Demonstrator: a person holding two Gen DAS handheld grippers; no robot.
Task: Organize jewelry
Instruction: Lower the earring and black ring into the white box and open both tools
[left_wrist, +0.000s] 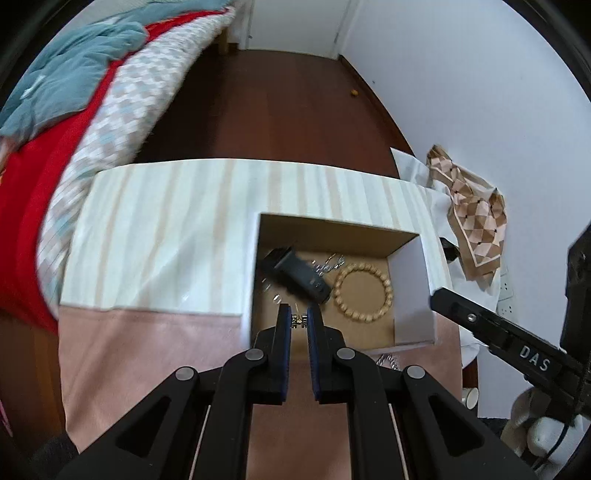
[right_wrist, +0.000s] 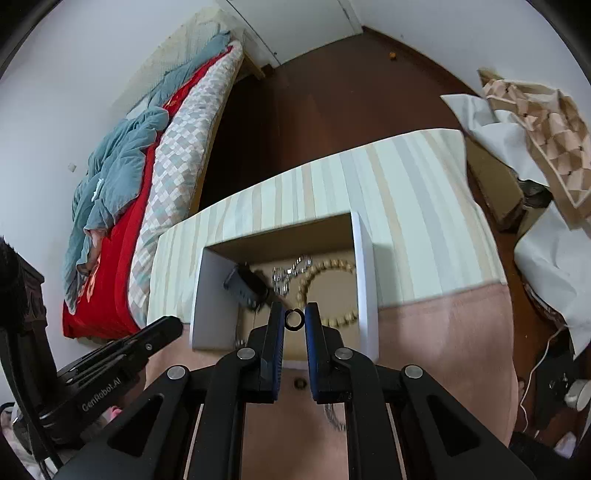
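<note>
An open white cardboard box (left_wrist: 413, 295) (right_wrist: 364, 280) sits on the cloth-covered table. Inside lie a wooden bead bracelet (left_wrist: 364, 293) (right_wrist: 325, 291), a silver chain (left_wrist: 328, 264) (right_wrist: 291, 275) and a dark watch-like piece (left_wrist: 295, 277) (right_wrist: 247, 286). My left gripper (left_wrist: 299, 320) is shut on a small gold earring (left_wrist: 299, 320) over the box's near edge. My right gripper (right_wrist: 294, 318) is shut on a small black ring (right_wrist: 294, 318) above the box's near side. The right gripper also shows in the left wrist view (left_wrist: 491, 328), the left one in the right wrist view (right_wrist: 122, 350).
The table has a striped cream cloth (left_wrist: 166, 229) over a pink cloth (left_wrist: 147, 350). More chain lies on the pink cloth by the box (left_wrist: 388, 360) (right_wrist: 334, 415), and a small ring (right_wrist: 300, 383). A bed (left_wrist: 74, 129) stands left; a patterned scarf (left_wrist: 476, 218) right.
</note>
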